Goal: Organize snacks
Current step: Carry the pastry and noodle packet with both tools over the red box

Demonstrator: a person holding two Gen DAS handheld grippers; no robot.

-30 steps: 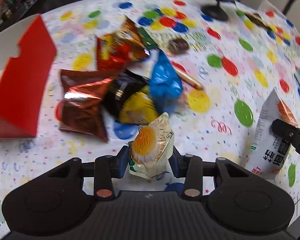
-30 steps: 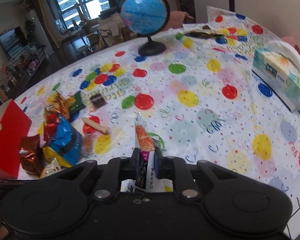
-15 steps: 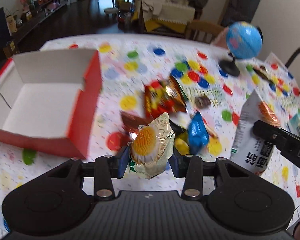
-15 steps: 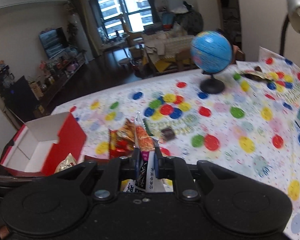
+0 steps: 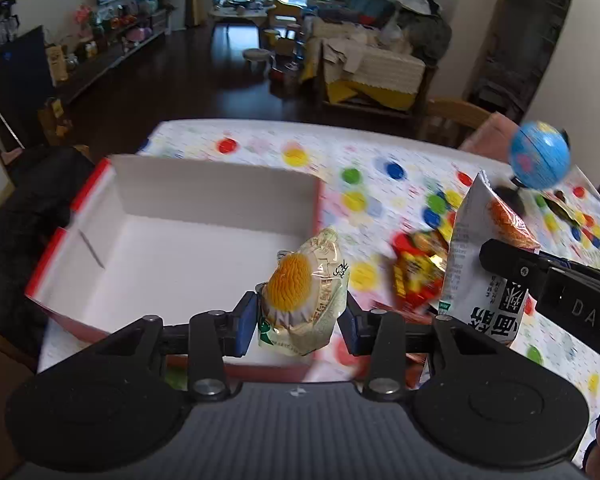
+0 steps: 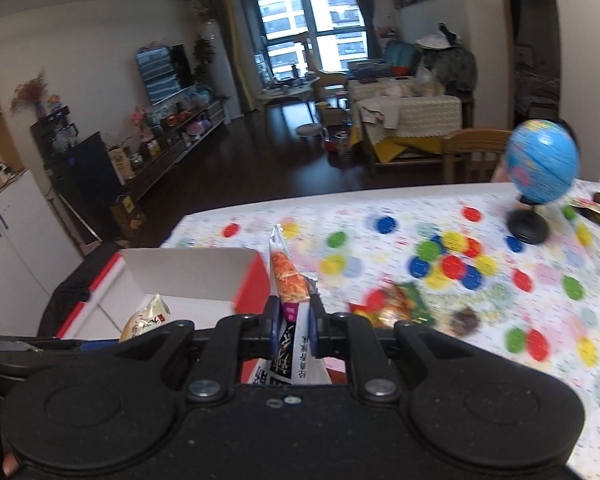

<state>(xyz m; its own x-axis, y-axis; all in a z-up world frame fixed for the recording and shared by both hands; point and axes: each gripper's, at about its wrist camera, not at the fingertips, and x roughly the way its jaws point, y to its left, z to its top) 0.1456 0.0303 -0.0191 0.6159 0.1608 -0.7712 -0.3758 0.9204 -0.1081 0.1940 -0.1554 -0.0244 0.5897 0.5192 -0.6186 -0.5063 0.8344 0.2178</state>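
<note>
Egg-print snack packet (image 5: 304, 300) clamped upright in left gripper (image 5: 298, 316) over near right corner of open red-and-white box (image 5: 172, 240), right gripper (image 6: 294, 322) pinching white snack pouch (image 6: 286, 280) just right of it, loose snacks (image 5: 416, 272) and globe (image 6: 540, 164) farther right on dotted tablecloth (image 6: 400, 240).

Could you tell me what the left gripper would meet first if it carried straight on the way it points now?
Probably the white floor of the open red box, though depth is unclear.

You are working with two matte black grippers: the left gripper (image 5: 298, 316) is showing blue pads, silver screws and a ribbed base at lower centre, while the right gripper (image 6: 294, 316) is wearing the same round black housings
</note>
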